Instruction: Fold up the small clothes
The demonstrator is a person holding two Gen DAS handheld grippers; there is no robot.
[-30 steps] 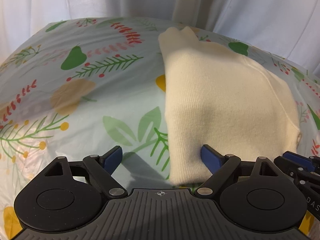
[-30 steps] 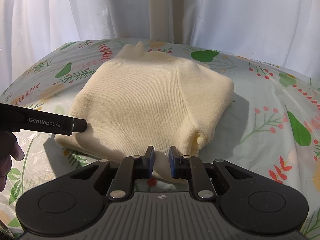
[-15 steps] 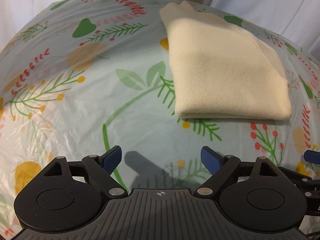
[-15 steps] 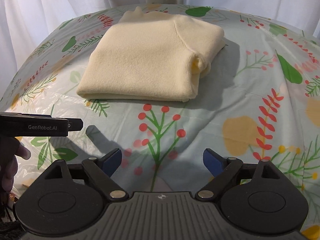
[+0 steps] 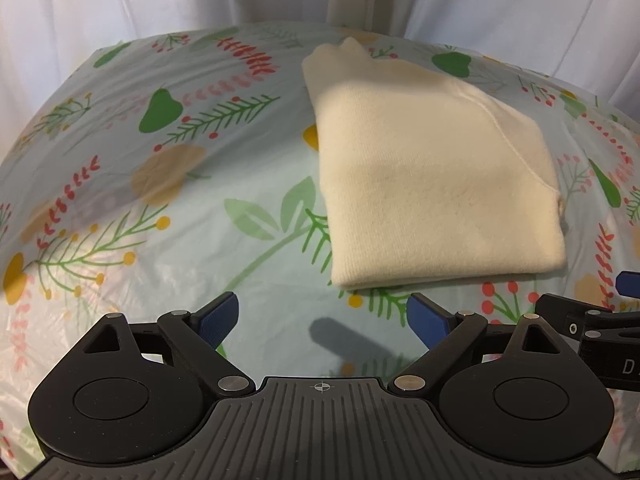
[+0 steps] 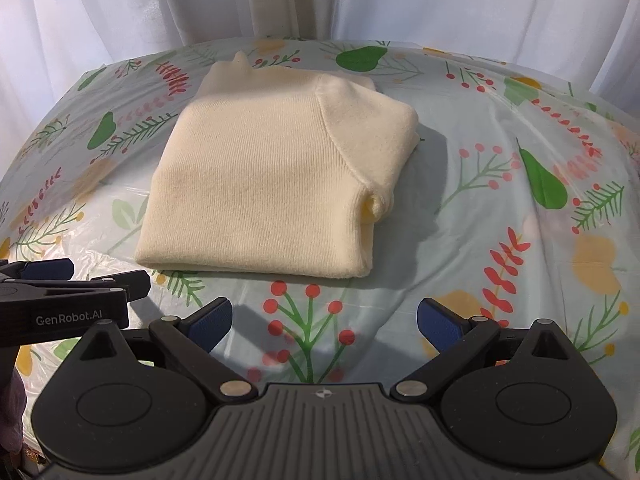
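Cream ribbed knit, folded into a thick, roughly square bundle, the small sweater (image 6: 276,184) lies flat on the pale mint plastic tablecloth printed with green leaves, red berry sprigs and yellow blobs (image 6: 500,216). In the right wrist view it sits left of centre and toward the far half of the table; in the left wrist view the same bundle (image 5: 432,192) lies to the right of centre. A sleeve seam runs diagonally across its top layer, and a small pucker of fabric shows at its near right corner. White gauzy curtains (image 6: 320,0) hang behind the far edge of the table. Nothing lies between either tool and the sweater's near fold, only bare printed cloth and soft shadows.

Both tools hover over the near part of the table, just short of the sweater and not touching it. The left gripper (image 5: 324,318) points at the cloth beside the bundle's near left corner, its blue-padded fingers (image 5: 219,317) spread wide apart with nothing between them. The right gripper (image 6: 324,320) faces the sweater's near edge, its blue pads (image 6: 440,325) equally wide apart and holding nothing. Each tool shows at the other's side edge, so the two are close beside each other. A sliver of the person's left hand (image 6: 12,412) shows at the near left.
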